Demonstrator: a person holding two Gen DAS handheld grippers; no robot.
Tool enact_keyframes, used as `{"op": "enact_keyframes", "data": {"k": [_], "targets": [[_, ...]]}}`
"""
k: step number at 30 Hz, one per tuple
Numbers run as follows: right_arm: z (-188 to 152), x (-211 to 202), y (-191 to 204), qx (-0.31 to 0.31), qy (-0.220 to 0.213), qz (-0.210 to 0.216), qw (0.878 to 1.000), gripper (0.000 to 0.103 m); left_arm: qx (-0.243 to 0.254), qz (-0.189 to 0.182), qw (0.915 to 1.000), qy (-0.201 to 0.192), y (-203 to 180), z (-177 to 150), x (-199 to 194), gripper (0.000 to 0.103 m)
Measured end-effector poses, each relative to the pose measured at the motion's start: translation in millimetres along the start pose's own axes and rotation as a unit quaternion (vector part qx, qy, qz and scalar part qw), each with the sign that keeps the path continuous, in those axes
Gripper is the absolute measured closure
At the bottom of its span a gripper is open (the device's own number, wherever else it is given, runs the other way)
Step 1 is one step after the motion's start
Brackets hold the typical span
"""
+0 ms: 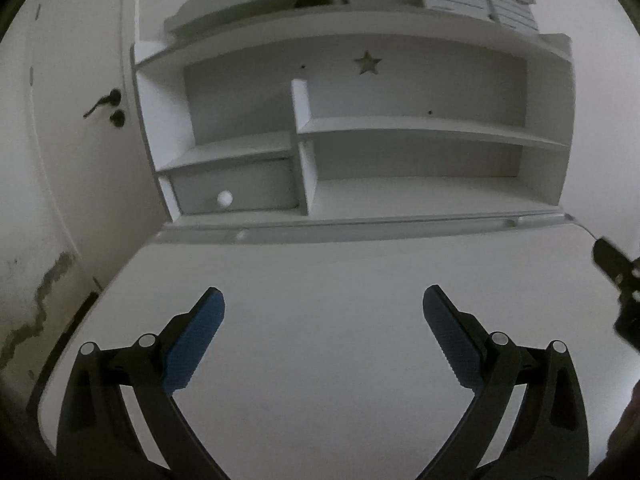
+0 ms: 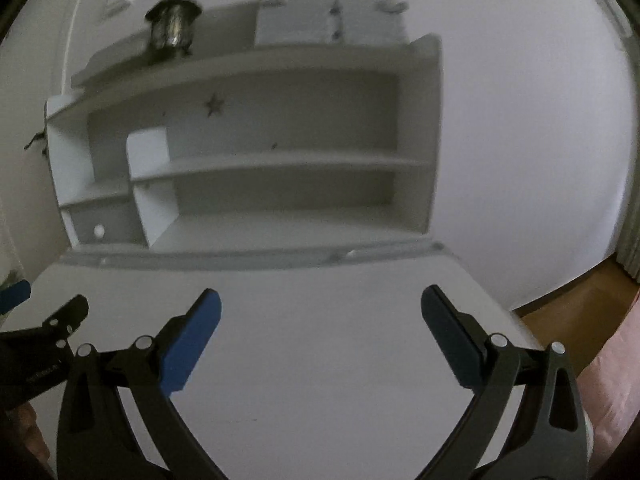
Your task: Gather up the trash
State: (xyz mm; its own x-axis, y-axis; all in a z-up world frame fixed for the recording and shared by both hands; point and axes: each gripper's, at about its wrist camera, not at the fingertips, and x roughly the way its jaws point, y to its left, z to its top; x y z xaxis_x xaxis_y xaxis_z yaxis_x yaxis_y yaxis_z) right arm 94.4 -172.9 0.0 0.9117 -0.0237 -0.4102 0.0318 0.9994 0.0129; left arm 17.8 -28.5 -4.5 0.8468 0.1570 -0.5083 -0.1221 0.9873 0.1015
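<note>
Your left gripper (image 1: 323, 300) and right gripper (image 2: 321, 300) both gape wide, holding nothing, low in frame over the white desk (image 1: 320, 272)

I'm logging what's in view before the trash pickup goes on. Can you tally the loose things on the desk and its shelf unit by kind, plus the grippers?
Grippers, both open and empty: 2 (left gripper, right gripper)
Dark shiny pot on top of the shelf unit: 1
White boxes on top: 2
Trash on the desk top: 0 visible
Total: 5
</note>
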Motion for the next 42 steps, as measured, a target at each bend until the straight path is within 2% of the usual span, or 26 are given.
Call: {"op": "enact_keyframes", "data": {"k": [5, 9, 12, 16, 18, 25, 33, 37, 40, 42], "targets": [[-9.5, 6.0, 16.1, -0.020, 0.009, -0.016, 1.000, 0.006, 0.009, -0.001, 1.0000, 0.002, 7.4, -3.0, 9.6, 0.006], [-15.4, 5.4, 5.3, -0.011, 0.017, -0.020, 1.000, 0.006, 0.013, -0.013, 0.9998, -0.004, -1.4, 2.0, 15.3, 0.006], [-14.3, 7.7, 4.3, -0.007, 0.022, -0.027, 0.999, 0.006, 0.014, -0.009, 0.9999, -0.003, -4.3, 1.7, 16.0, 0.006], [-15.0, 14.9, 4.2, -0.003, 0.043, -0.058, 0.997, 0.006, 0.005, -0.009, 0.9999, 0.003, -3.4, 1.4, 18.1, 0.006], [-15.8, 12.7, 4.0, -0.002, 0.038, -0.049, 0.998, 0.006, 0.006, -0.001, 1.0000, 0.001, -5.4, 0.5, 17.2, 0.006], [-17.7, 7.2, 9.3, -0.013, 0.022, -0.062, 0.998, 0.006, 0.017, -0.006, 0.9998, 0.003, -12.6, -0.4, 16.5, 0.006], [-16.5, 10.3, 4.0, 0.003, 0.034, -0.060, 0.998, 0.006, 0.004, -0.021, 0.9997, 0.012, -8.7, -1.4, 18.7, 0.006], [-16.7, 10.3, 2.5, 0.007, 0.035, -0.060, 0.998, 0.006, 0.005, -0.017, 0.9997, 0.018, -9.7, -1.9, 20.2, 0.006], [-16.6, 11.0, 3.3, 0.006, 0.037, -0.063, 0.997, 0.006, 0.007, 0.025, 0.9992, 0.029, -10.8, -0.9, 24.5, 0.006], [-16.3, 11.2, 4.6, 0.004, 0.038, -0.064, 0.997, 0.006, 0.003, 0.026, 0.9988, 0.040, -9.9, -0.3, 29.0, 0.006]]}}
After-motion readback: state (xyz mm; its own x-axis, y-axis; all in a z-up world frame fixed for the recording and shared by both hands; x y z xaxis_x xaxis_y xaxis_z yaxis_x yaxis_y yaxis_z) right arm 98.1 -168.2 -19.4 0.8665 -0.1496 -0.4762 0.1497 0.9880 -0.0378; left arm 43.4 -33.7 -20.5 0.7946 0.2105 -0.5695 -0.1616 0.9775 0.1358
